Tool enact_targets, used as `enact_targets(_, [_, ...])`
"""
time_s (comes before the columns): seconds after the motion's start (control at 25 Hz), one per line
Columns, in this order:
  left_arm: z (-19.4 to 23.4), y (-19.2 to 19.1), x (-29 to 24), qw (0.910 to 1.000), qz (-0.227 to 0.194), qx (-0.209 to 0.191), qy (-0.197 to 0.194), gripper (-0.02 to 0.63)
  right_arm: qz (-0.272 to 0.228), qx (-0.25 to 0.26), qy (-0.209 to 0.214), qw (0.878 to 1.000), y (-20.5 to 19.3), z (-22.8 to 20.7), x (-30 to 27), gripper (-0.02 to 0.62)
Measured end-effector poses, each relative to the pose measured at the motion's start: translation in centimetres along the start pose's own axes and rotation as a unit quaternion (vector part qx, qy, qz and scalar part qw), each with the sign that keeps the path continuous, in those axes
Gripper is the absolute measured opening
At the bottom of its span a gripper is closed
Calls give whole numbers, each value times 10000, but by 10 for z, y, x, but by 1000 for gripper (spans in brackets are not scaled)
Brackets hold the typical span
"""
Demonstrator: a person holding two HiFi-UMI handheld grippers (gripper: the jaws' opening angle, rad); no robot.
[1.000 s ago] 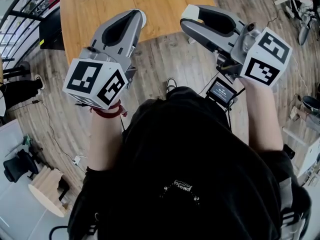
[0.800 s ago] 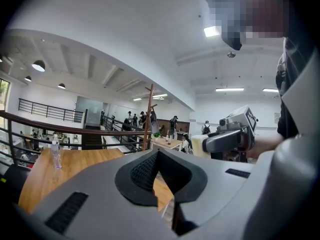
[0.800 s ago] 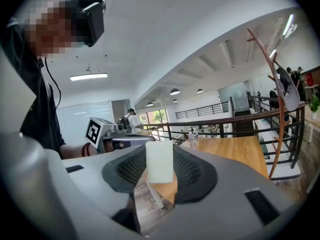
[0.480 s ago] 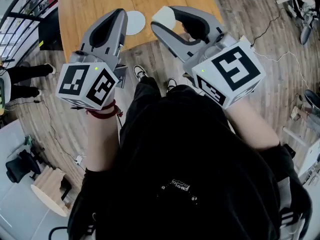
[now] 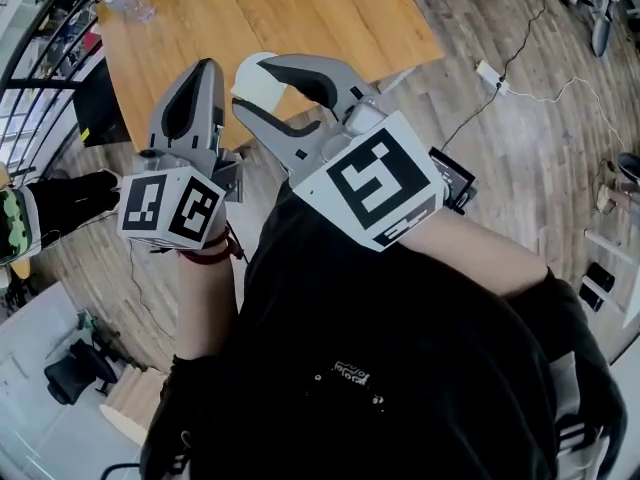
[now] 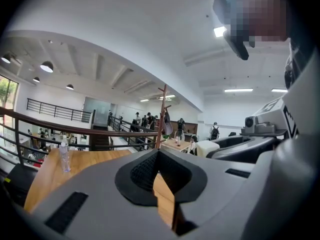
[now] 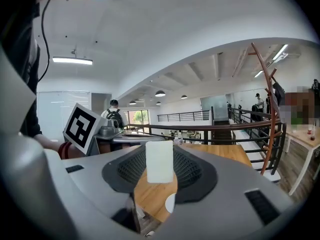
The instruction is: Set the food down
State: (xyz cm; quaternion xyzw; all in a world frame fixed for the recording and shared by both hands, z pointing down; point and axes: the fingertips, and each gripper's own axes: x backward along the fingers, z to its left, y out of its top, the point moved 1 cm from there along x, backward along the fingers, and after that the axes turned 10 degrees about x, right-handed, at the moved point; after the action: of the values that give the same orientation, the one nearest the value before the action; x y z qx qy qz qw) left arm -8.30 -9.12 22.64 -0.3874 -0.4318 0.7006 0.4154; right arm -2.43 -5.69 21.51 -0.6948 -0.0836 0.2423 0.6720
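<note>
My right gripper (image 5: 256,86) is shut on a small white rectangular piece of food (image 5: 257,78), held upright between its pads above the near edge of the wooden table (image 5: 300,13). In the right gripper view the food (image 7: 159,160) stands between the black pads (image 7: 192,173), with part of a white plate (image 7: 170,202) on the table below. My left gripper (image 5: 204,68) is beside it on the left, jaws together at the tips and holding nothing; the left gripper view shows the tips (image 6: 159,152) meeting over the tabletop.
A clear plastic bottle (image 6: 64,156) stands at the table's far left (image 5: 135,3). A railing (image 7: 210,126) runs behind the table. On the wood floor lie a power strip (image 5: 490,71) and cables; a black chair (image 5: 70,376) is at the lower left.
Both grippers have swung left in the head view and come closer together, now over the table's near edge. The white food stays in the right gripper.
</note>
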Motion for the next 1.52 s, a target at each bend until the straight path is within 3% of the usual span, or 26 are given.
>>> enact_targets(0.48, [83,27,-20,9999,-26,-28,-102,6,242,47,-205,9995,11,-4,-96,173])
enact_targets(0.84, [132,27,-22,9998,43,-2,-192,6,417,78,-478,9980,14,3,-154,173])
enact_targets(1.08, [157,28,-24,9994,91,11,-319,5,577,112,-630,9963,13,5,-179,173])
enact_targets(1.52, [170,38,-44,9999,-16,167,5,5,621,59,-563,9965,13,-17,-195,173])
